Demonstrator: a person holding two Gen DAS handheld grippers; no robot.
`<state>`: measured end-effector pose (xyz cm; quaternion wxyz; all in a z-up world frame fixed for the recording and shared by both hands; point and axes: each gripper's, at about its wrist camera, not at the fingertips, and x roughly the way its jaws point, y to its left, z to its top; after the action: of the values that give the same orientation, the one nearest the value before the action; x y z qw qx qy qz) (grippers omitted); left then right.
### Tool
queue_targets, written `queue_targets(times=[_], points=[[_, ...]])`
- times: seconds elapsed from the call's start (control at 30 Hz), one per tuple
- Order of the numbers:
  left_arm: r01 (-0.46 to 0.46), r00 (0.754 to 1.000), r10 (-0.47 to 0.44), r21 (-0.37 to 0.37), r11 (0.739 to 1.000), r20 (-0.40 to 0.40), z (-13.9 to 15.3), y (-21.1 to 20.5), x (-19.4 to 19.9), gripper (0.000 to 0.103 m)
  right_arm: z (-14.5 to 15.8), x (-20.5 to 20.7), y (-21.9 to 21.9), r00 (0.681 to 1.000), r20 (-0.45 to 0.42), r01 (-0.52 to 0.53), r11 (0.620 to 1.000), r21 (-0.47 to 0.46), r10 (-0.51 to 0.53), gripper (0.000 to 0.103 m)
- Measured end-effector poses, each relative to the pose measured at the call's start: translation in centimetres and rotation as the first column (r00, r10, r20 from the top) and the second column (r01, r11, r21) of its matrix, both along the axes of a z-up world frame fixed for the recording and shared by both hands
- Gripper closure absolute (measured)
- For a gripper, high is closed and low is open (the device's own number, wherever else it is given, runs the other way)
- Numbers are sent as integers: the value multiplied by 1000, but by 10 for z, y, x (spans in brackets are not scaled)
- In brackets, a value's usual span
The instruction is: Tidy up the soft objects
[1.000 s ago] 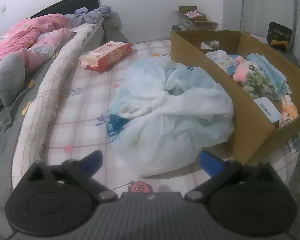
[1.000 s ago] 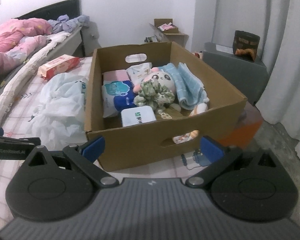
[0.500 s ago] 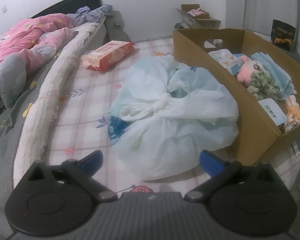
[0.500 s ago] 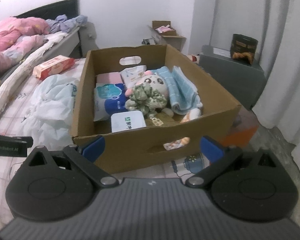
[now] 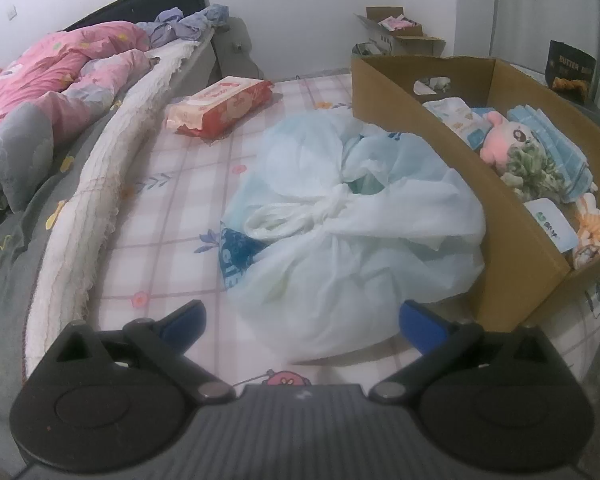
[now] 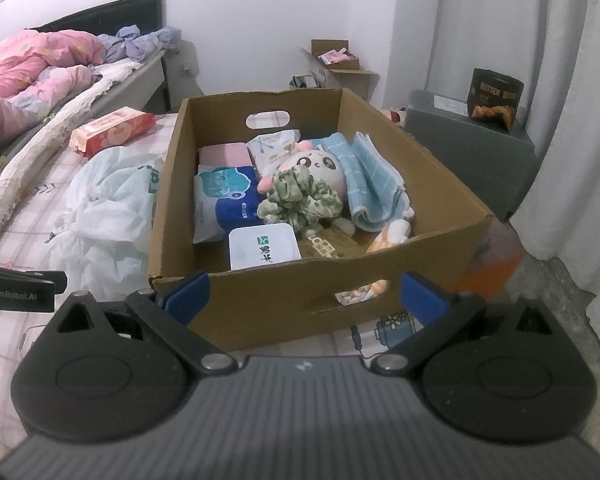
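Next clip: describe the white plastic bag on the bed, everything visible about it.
The plastic bag is thin, translucent, whitish-blue film, crumpled and bulging, with its handles knotted together near the top. Dark blue print shows on its lower left side, unreadable. Something greenish shows faintly through near the knot; the contents are otherwise hidden. It lies slumped on the checked sheet, its right side pressed against the cardboard box. Neither hand-held gripper touches it; the open left hand-held gripper is aimed at it.
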<state>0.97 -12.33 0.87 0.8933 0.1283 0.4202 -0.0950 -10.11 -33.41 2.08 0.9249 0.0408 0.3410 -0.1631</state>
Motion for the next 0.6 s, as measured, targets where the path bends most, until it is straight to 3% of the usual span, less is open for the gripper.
queue_targets(times=[0.6], points=[[21,1000,-21,8,1000,3,-2,-4,-2,0,-4,0,0,1000,-14,-3,1000,-6,3,1]])
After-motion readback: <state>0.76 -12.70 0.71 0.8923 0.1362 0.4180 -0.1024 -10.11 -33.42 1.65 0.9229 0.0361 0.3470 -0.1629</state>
